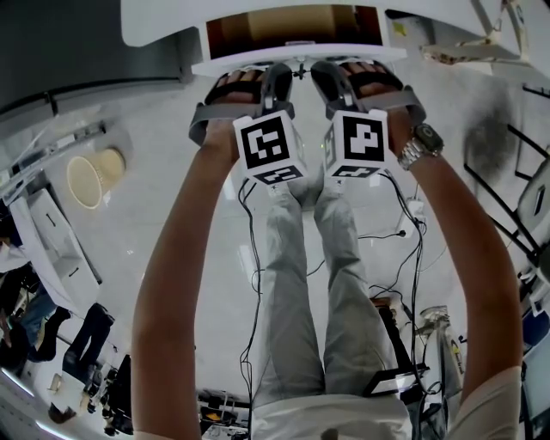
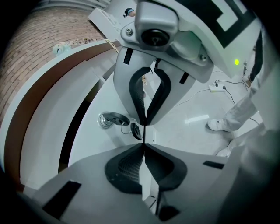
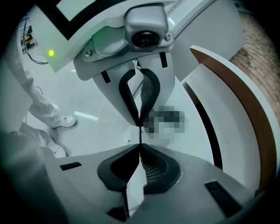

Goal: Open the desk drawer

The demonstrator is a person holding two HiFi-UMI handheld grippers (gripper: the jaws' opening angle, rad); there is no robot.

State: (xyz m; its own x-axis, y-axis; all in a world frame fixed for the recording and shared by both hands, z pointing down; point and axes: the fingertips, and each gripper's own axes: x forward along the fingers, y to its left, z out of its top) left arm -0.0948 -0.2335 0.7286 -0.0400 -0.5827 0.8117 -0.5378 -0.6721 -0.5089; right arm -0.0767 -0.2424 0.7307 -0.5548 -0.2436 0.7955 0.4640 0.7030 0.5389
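Now drawer (image 1: 284,26) open, L+R hand-held grippers (image 2: 143,145) (image 3: 140,144) pinching its front

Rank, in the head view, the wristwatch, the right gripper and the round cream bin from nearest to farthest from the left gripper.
1. right gripper, close beside it.
2. wristwatch, on the right wrist.
3. round cream bin, on the floor, far left.

White desk (image 1: 159,26) is standing at the top of the head view, above a pale glossy floor (image 1: 129,245). Thin black cables (image 1: 378,235) are trailing over that floor, and a white power strip (image 2: 214,88) is lying among them. A round cream container (image 1: 86,180) is sitting off left, well apart from the desk.
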